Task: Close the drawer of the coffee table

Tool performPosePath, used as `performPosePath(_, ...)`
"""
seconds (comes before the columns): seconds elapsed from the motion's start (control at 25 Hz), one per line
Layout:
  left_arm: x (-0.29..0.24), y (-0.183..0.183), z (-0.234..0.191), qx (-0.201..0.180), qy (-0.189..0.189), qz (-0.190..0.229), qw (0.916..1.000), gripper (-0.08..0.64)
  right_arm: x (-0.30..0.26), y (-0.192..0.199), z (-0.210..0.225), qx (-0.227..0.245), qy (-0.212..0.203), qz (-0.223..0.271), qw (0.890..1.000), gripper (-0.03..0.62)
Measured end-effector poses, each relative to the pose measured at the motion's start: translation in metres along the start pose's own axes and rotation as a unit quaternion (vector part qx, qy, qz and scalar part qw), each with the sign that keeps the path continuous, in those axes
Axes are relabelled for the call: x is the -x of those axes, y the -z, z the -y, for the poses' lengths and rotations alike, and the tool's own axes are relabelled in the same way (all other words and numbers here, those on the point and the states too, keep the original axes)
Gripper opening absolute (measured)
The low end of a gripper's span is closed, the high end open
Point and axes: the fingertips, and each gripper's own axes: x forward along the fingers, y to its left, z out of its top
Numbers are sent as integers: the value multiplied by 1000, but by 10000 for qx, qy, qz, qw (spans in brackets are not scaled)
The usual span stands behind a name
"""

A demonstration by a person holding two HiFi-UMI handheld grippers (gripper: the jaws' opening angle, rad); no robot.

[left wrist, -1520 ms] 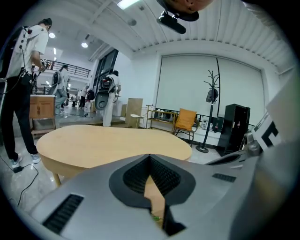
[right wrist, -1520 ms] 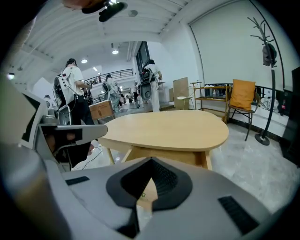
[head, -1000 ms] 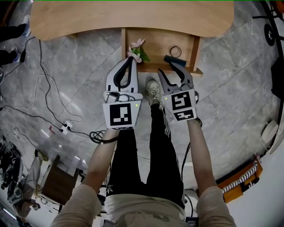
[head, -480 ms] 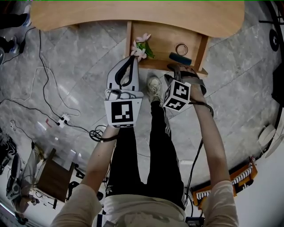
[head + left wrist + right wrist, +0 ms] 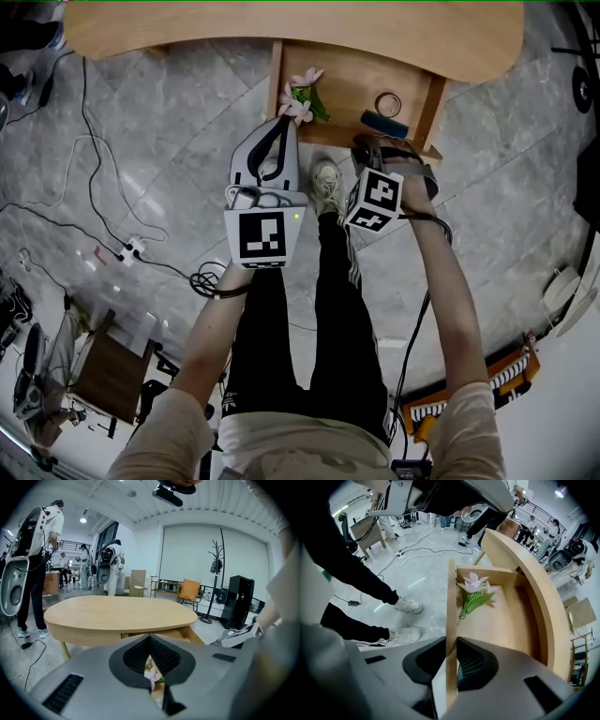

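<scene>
Wires (image 5: 89,141) lie on the floor at left. Our left gripper (image 5: 284,122), fingers shut w/ nothing in them, is by 1 pink flower (image 5: 302,98) in the open drawer (image 5: 342,80) under the coffee table (image 5: 281,33). 1 white shoe (image 5: 325,183) stands just in front. Also inside: 1 ring (image 5: 387,104) & 1 dark thing (image 5: 384,125). The fingers of our right gripper (image 5: 451,651) are closing on the drawer's front board.

Coffee table (image 5: 281,37): light wood with a smooth, rounded top. It sits at 12 o'clock in the head view.
Drawer (image 5: 345,94): a shallow box of the same light wood.
Drawer state: pulled out, not shut.
Drawer place: sticks out from under the table top toward 6 o'clock.
</scene>
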Motion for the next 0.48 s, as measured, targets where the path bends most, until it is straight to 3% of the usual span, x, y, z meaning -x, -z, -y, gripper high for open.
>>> performPosePath(0.48, -2, -7, -3, -103, 8, 31, 9999, 8, 11, 0, 5, 22, -31, -161, 9999, 72)
